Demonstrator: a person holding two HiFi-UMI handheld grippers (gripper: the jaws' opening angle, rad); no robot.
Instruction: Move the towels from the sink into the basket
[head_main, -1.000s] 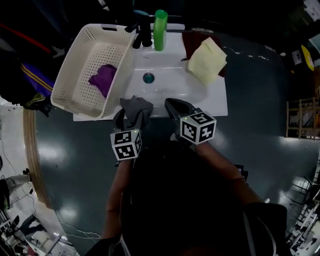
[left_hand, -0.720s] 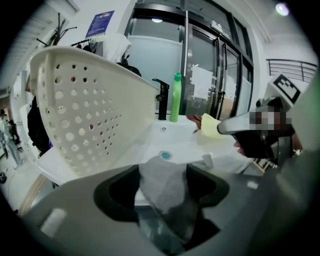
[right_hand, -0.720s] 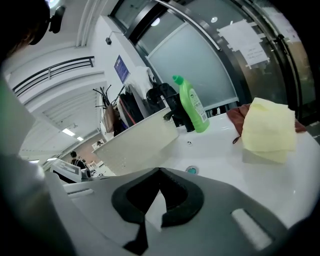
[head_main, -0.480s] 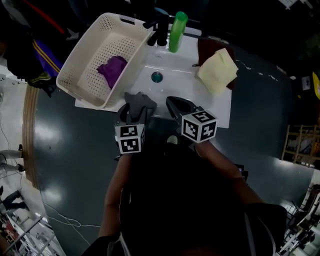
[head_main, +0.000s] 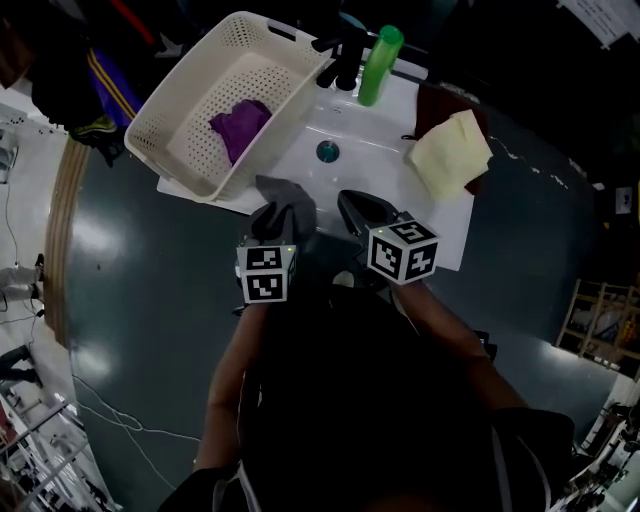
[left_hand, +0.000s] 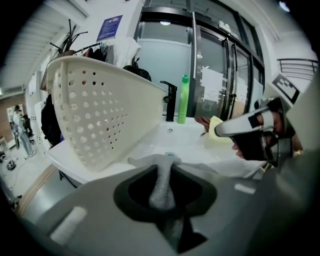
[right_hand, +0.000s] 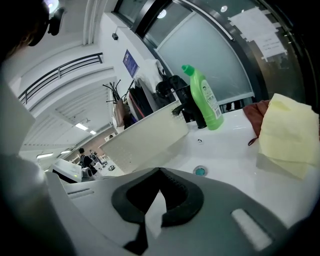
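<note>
Glossy dark floor (head_main: 130, 300) surrounds a smooth white sink (head_main: 370, 170). A perforated cream basket (head_main: 190, 90) fills its left end, with a crumpled purple towel (head_main: 240, 125) inside. A folded yellow towel (head_main: 450, 155) lies at the right edge. At the front edge, the left gripper (head_main: 275, 225), its jaws just closing, pinches a soft grey towel (head_main: 283, 200). The right gripper (head_main: 355, 205) is clenched empty.

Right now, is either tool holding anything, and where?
The left gripper has just closed its jaws on the grey towel, pinching a raised fold; the right gripper is empty.
</note>
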